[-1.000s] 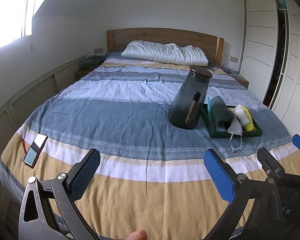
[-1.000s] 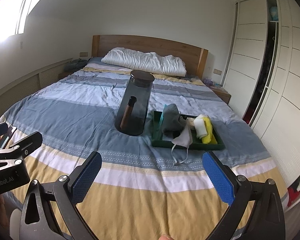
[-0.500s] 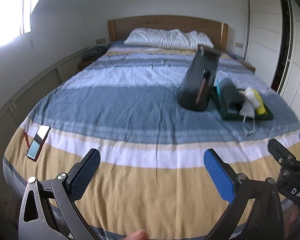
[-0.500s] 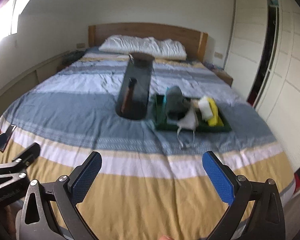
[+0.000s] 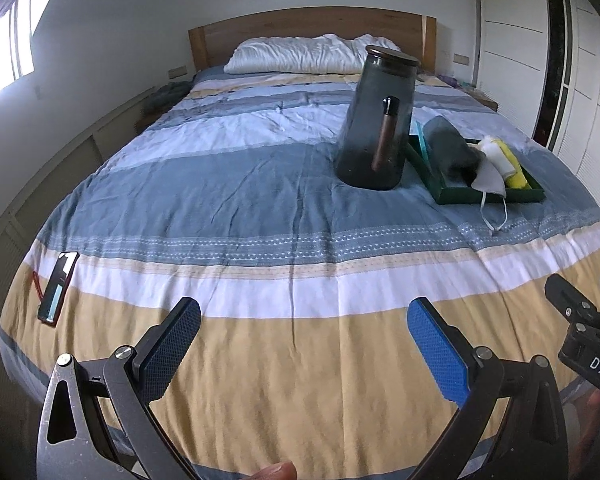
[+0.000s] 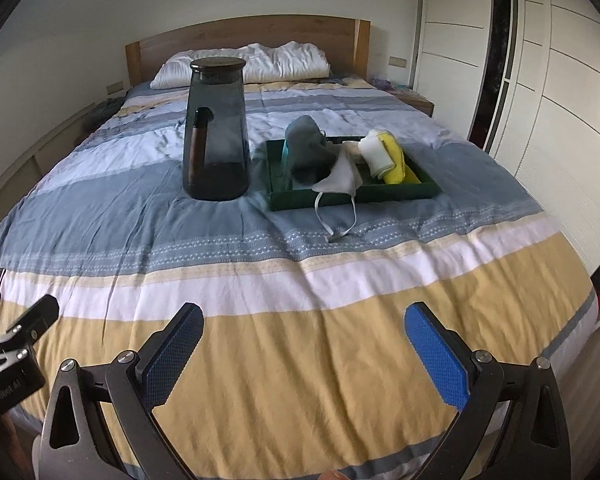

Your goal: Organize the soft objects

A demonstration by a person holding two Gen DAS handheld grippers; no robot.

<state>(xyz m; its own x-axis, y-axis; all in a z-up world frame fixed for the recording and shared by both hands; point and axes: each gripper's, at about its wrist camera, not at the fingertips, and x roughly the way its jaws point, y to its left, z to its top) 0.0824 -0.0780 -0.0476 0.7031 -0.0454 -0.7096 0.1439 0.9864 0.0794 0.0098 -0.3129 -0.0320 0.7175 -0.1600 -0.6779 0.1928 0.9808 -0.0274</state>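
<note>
A dark green tray (image 6: 396,191) (image 5: 488,195) lies on the striped bed. It holds a grey rolled cloth (image 6: 306,144) (image 5: 448,144), a white roll (image 6: 376,154) and a yellow roll (image 6: 396,160) (image 5: 514,164). A grey face mask (image 6: 338,178) (image 5: 490,178) hangs over the tray's front edge, its straps on the cover. My left gripper (image 5: 304,344) and right gripper (image 6: 304,344) are both open and empty, above the yellow band at the bed's foot, well short of the tray.
A tall dark glass jug (image 6: 215,130) (image 5: 378,120) with a wooden handle stands left of the tray. A phone (image 5: 58,287) lies at the bed's left edge. A white pillow (image 6: 244,65) lies by the wooden headboard. Wardrobe doors (image 6: 540,80) run along the right.
Both grippers have moved forward and closer to the bed; the jug and tray look larger now. Both stay open. Nothing on the bed has moved.
</note>
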